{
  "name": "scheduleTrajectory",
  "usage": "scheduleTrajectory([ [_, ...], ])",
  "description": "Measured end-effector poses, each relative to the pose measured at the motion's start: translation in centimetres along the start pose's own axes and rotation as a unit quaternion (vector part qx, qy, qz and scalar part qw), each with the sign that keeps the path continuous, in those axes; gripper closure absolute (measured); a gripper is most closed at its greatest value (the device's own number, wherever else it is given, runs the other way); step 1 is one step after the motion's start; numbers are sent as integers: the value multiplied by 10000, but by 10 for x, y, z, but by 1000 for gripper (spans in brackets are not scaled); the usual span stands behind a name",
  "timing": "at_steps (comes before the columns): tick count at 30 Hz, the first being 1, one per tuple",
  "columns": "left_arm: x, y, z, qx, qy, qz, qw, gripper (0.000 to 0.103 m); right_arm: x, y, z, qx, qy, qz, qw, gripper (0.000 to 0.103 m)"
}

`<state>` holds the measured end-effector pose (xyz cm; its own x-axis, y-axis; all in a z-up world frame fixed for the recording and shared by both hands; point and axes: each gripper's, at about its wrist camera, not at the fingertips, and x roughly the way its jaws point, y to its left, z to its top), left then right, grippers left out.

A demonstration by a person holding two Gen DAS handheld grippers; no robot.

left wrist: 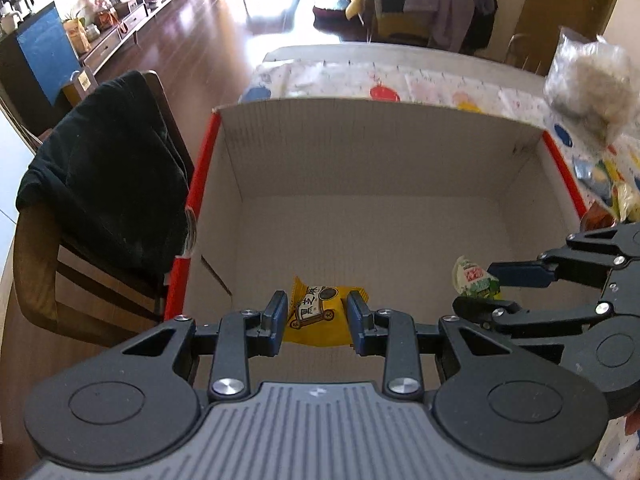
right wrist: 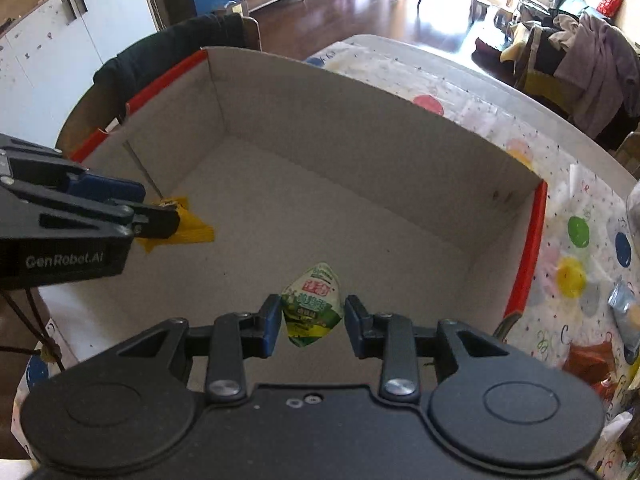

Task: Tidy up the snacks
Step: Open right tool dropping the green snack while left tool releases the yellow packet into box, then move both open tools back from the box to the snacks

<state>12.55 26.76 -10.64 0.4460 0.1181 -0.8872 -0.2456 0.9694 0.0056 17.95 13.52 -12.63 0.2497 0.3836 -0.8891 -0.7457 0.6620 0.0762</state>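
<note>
Both hand-held grippers are hovering over the open cardboard box (left wrist: 360, 168), which is sitting on the bench (right wrist: 480, 92). The left hand-held gripper (left wrist: 318, 322) is standing with its jaws spread, the yellow snack packet (left wrist: 320, 316) showing between them — whether the packet is resting on the box floor or dropping cannot be told. The right hand-held gripper (right wrist: 312, 322) is likewise spread around the green-and-white snack pouch (right wrist: 314, 306), neither finger clearly pressing it.

Handling judgement: both packets are looking light, soft and crinkly, with slick film wrappers — likely to slide under a shallow pinch. The crimped end seams are offering the firmest hold; squeezing the middle is risking crushed contents. More snacks are lying on the bench beside the box.
</note>
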Motion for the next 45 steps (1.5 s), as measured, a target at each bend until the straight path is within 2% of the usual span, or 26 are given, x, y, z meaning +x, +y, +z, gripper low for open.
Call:
scheduleTrajectory([
  [9,2,-2,-8,63,88,-113,9999,71,0,-1,-4,99,88,-72,9999,68],
  [13,-4,-2,-10,75,50,-149,9998,66,-6,-4,-6,276,61,-31,9996,66],
  [17,-12,0,-12,53,-9,-228,9997,65,-17,-6,-6,406,-70,-2,9991,63],
  [21,-22,-1,-12,69,-144,-251,9996,55,-32,-9,-10,556,-237,10,9982,60],
  [27,-42,0,-14,126,-378,-342,9986,54,-55,-17,-15,783,-506,14,9956,58],
  [31,-55,-3,-16,167,-533,-386,9977,47,-72,-17,-20,866,-686,15,9939,56],
  [33,-62,-3,-17,159,-635,-410,9970,45,-81,-17,-21,895,-791,30,9928,53],
  [35,-69,-4,-17,140,-704,-474,9963,45,-90,-16,-24,917,-941,3,9913,45],
  [39,-84,-10,-19,203,-845,-527,9948,44,-111,-17,-29,944,-1229,-4,9879,37],
  [41,-90,-14,-21,265,-934,-523,9939,40,-120,-19,-32,967,-1336,-1,9863,31],
  [43,-98,-19,-22,316,-1067,-534,9924,35,-130,-23,-37,1009,-1438,0,9845,29],
  [45,-104,-24,-23,332,-1158,-561,9911,35,-138,-27,-41,1046,-1529,-4,9827,27],
])
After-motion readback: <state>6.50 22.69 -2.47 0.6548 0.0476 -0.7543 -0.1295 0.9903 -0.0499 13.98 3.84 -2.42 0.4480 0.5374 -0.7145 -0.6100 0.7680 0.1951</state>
